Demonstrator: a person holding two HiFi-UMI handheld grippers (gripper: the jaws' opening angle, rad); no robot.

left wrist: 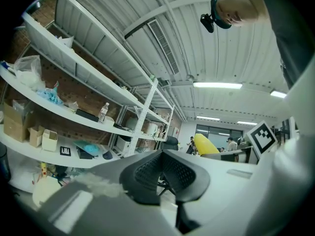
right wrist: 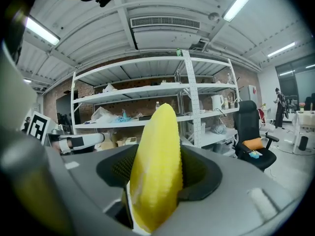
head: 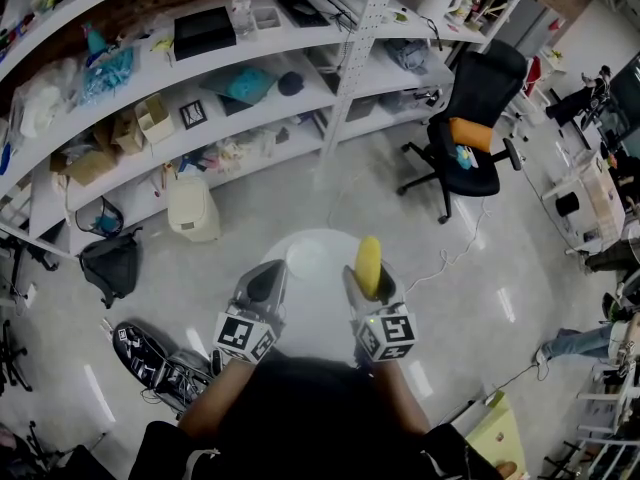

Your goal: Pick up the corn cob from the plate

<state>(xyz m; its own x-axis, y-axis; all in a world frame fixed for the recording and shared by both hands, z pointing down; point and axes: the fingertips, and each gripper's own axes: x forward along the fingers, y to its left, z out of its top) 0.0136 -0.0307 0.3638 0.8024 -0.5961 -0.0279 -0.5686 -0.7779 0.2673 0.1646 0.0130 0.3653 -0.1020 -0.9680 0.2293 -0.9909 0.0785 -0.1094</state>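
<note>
The lower end of the corn cob (right wrist: 156, 166) is hidden between the pads of the right gripper (head: 369, 290), whose jaws stand wide and clamp it. The cob's long axis runs forward along the jaws, with the free tip past the fingertips. The left gripper (head: 262, 286), held level alongside, has its jaws together and empty. Below both, the plate (head: 312, 256) is hard to tell from the white table (head: 305, 320).

We stand in a lab-like workroom: long white shelves (head: 300, 30) along the far brick wall (left wrist: 64, 90) hold boxes (head: 90, 165) and clutter, a black office chair (head: 495, 78) sits far right, strip lights (left wrist: 217, 85) overhead.
</note>
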